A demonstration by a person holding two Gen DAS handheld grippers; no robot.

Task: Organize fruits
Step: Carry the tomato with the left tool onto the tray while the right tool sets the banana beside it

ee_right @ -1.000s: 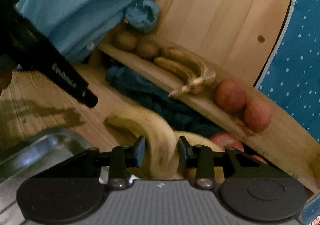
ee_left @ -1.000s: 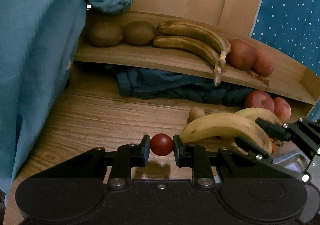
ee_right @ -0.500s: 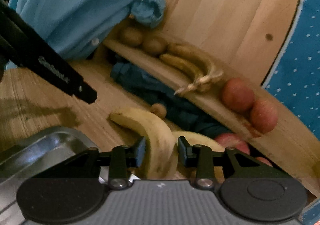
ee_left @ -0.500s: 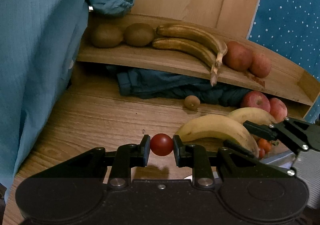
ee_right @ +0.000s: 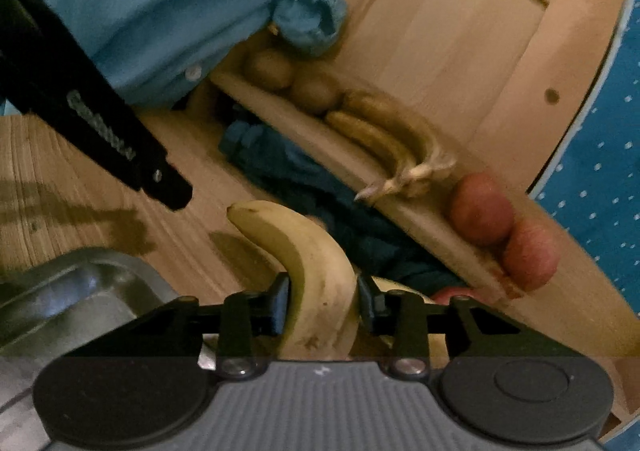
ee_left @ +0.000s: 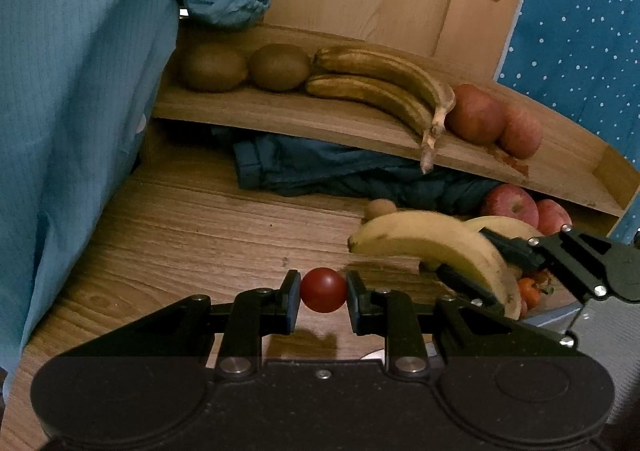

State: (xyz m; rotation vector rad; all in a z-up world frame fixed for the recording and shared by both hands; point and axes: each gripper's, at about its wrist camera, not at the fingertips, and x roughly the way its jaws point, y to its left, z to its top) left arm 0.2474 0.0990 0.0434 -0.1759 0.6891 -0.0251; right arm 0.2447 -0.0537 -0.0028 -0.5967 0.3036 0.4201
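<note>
My left gripper is shut on a small red tomato, held above the wooden table. My right gripper is shut on a yellow banana; it also shows in the left wrist view, lifted above the table. A wooden shelf at the back holds two kiwis, two brown bananas and two red apples. Two more apples, another banana and a small kiwi lie below the shelf.
A metal tray sits at the lower left of the right wrist view. Dark blue cloth is bunched under the shelf. Light blue fabric hangs on the left. Small orange-red fruits lie by the tray.
My right gripper has lifted the banana higher and clear of the fruit pile. The left gripper has kept the tomato and barely moved.
</note>
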